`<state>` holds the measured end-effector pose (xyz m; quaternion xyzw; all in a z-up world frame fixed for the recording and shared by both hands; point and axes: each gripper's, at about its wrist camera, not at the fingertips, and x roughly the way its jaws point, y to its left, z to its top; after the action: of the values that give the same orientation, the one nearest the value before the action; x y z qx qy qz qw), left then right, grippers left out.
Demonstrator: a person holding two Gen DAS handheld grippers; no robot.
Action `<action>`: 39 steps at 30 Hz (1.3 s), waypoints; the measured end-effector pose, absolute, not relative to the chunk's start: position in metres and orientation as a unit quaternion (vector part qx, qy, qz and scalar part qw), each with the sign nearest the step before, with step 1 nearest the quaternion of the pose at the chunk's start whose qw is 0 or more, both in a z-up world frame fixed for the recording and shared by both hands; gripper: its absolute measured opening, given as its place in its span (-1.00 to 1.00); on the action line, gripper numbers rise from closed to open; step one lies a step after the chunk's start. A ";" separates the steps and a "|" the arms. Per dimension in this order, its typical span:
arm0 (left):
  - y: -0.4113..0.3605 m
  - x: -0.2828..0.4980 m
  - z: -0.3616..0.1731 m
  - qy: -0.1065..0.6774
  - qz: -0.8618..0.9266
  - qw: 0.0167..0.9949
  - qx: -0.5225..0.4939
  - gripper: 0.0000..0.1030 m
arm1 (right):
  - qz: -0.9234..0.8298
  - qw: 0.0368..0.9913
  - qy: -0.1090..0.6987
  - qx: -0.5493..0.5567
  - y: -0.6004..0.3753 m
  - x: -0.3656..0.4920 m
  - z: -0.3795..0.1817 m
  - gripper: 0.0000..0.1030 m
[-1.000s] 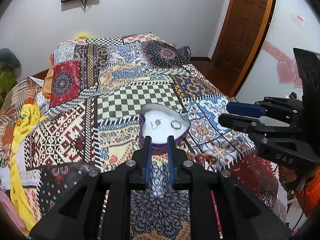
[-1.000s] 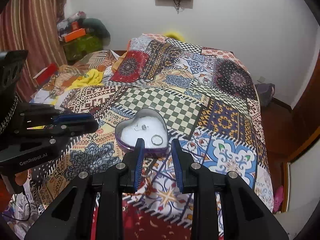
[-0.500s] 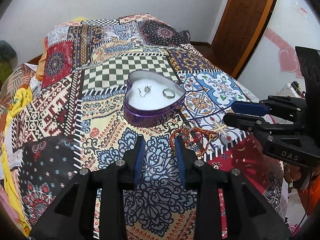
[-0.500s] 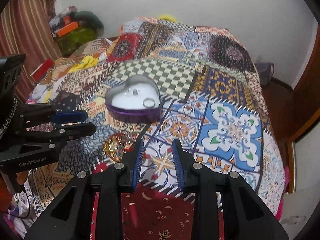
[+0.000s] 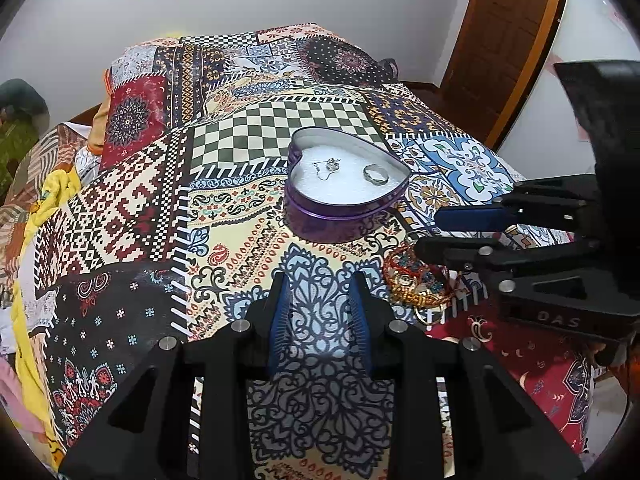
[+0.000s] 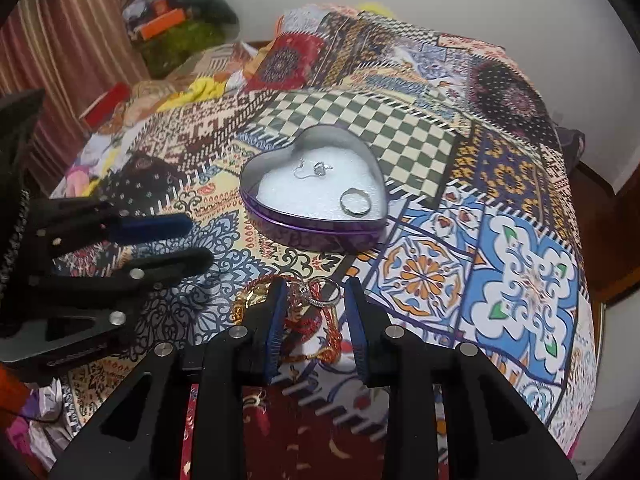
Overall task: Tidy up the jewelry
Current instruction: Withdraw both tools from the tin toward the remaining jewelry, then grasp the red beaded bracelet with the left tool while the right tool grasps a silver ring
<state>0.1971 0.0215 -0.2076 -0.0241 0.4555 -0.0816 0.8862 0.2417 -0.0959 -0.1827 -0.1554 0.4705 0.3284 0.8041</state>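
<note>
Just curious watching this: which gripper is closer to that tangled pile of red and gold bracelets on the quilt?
Right. The right gripper sits open directly over the red and gold bracelet pile; the left gripper hovers over bare quilt beside it.

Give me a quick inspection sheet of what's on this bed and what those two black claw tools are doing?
Surface: patchwork bedspread, busy patterns.
Job's things: open purple heart-shaped tin, white lining, holding a silver ring and a small earring; a pile of bangles and rings lies outside the tin, near the bed's edge.
Clutter: yellow cloth and mixed items at the bedside.
Grippers: left gripper open, empty; right gripper open, jaws straddling the pile, not closed on it.
Cables: nothing seen near the work.
Surroundings: white wall, wooden door.
</note>
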 end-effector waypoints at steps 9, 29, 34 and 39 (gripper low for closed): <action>0.024 0.199 -0.213 0.461 -0.098 0.880 -0.053 -0.42 | 0.330 0.793 0.487 -0.156 -0.095 0.252 -0.192 -0.48; 0.004 0.203 -0.206 0.453 -0.104 0.883 -0.060 -0.42 | 0.326 0.815 0.463 -0.125 -0.120 0.242 -0.180 -0.78; -0.003 0.210 -0.211 0.463 -0.114 0.876 -0.072 -0.42 | 0.307 0.830 0.452 -0.114 -0.137 0.242 -0.172 -0.78; -0.005 0.219 -0.218 0.472 -0.108 0.871 -0.083 -0.50 | 0.305 0.827 0.459 -0.107 -0.144 0.244 -0.171 -0.61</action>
<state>0.2194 -0.0045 -0.2179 -0.0827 0.4718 -0.1082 0.8711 0.2436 -0.1438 -0.1712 -0.1075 0.4595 0.3048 0.8273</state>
